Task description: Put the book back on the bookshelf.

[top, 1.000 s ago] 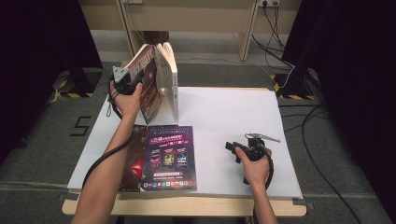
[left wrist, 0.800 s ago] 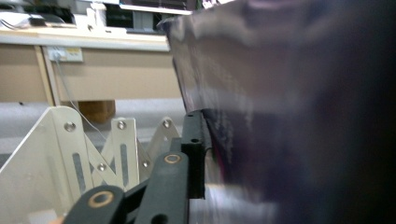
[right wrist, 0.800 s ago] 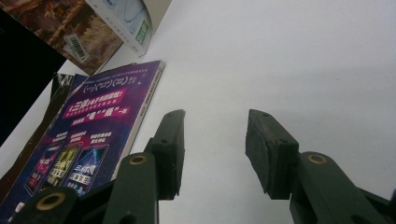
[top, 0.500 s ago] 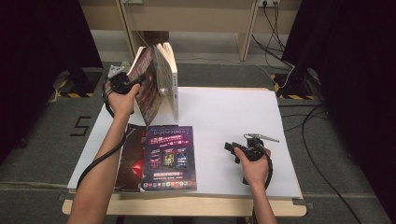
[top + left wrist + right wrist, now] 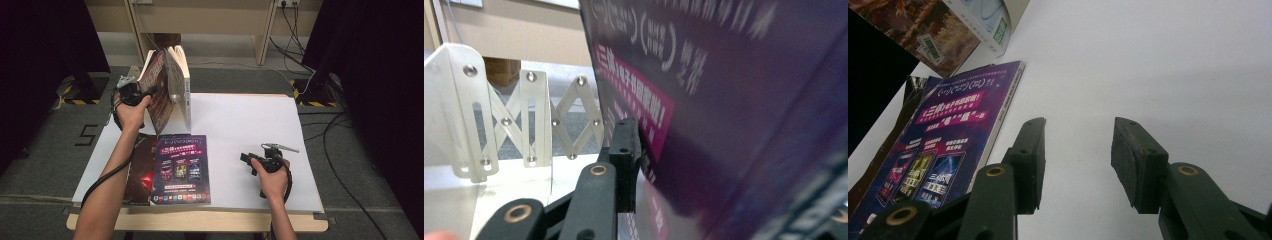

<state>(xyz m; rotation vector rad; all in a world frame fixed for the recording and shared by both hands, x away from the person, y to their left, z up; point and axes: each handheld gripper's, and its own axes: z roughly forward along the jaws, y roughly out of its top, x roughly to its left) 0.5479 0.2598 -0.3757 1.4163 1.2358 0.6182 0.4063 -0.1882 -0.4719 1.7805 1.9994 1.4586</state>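
White tabletop [image 5: 240, 130] carries two books lying flat at the near left edge, the purple one [image 5: 181, 169] on top. Right gripper [image 5: 252, 161] rests on bare table to their right, jaws apart and empty. Farther back, the left gripper [image 5: 145, 93] clamps the cover of a leaning book [image 5: 159, 90]; its jaws have just been closing. Beyond stands a white rack [image 5: 499, 120].

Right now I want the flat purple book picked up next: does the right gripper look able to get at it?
Probably yes. The right gripper rests open on the table, and only bare surface lies between it and the purple book.
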